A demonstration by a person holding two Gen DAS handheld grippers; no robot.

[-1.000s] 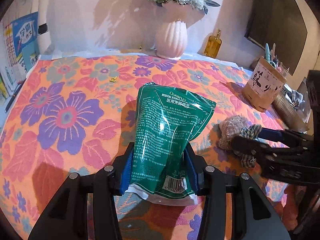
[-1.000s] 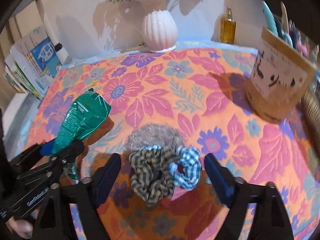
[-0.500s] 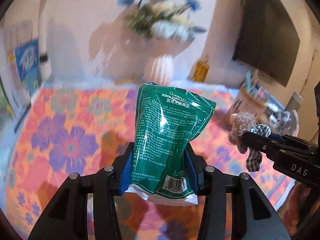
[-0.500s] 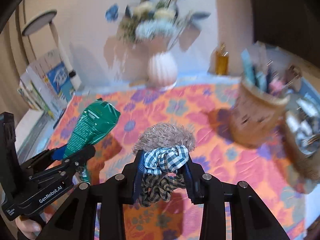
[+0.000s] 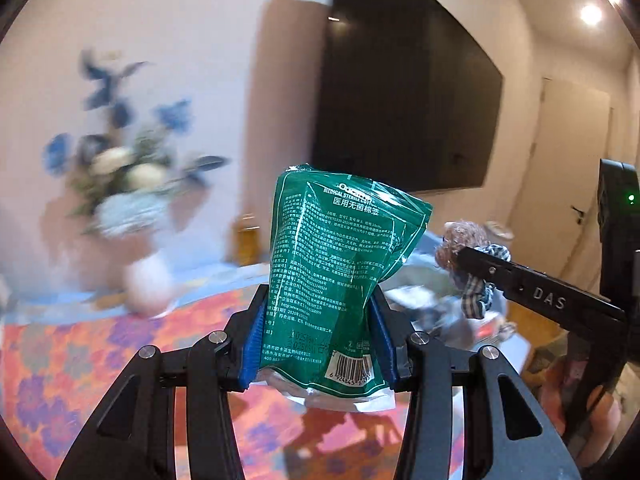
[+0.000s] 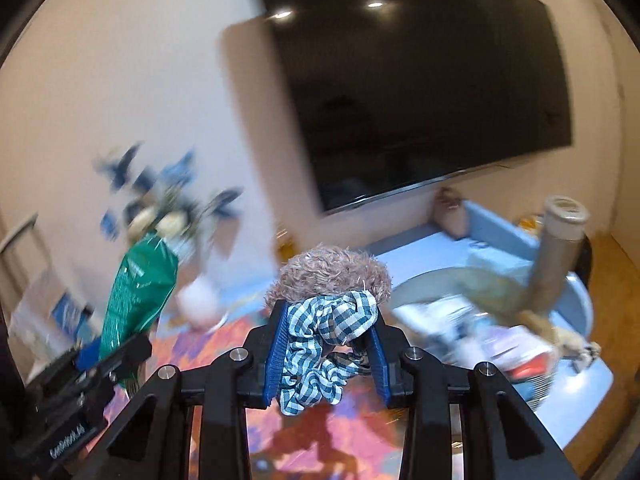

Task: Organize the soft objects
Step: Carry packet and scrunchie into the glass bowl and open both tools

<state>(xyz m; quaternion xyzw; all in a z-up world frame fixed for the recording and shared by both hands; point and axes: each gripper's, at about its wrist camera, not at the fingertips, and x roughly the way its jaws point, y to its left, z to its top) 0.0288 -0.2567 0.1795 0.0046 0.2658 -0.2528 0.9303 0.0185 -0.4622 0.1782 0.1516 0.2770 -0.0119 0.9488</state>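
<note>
A green printed pouch [image 5: 336,280] stands upright between the blue pads of my left gripper [image 5: 320,332], which is shut on its lower half, well above the table. In the right wrist view the same pouch [image 6: 136,288] shows at the left. My right gripper [image 6: 326,344] is shut on a bundle of scrunchies: a blue-white checked one [image 6: 332,320], a darker checked one hanging below, and a fuzzy brown one [image 6: 332,272] on top. From the left wrist view that bundle [image 5: 476,300] hangs at the tip of the right gripper [image 5: 500,272], just right of the pouch.
Below lies the orange floral tablecloth [image 5: 80,360]. A white vase of flowers [image 5: 148,280] and an amber bottle [image 5: 248,240] stand at the back. A dark screen [image 5: 400,100] fills the wall. At right sits a round grey basin [image 6: 576,292] with mixed items and a cardboard tube [image 6: 556,248].
The right gripper closed on the scrunchies that lay on the cloth. Both grippers then rose off the table with their loads, and the views swung toward the screen and the right end.
</note>
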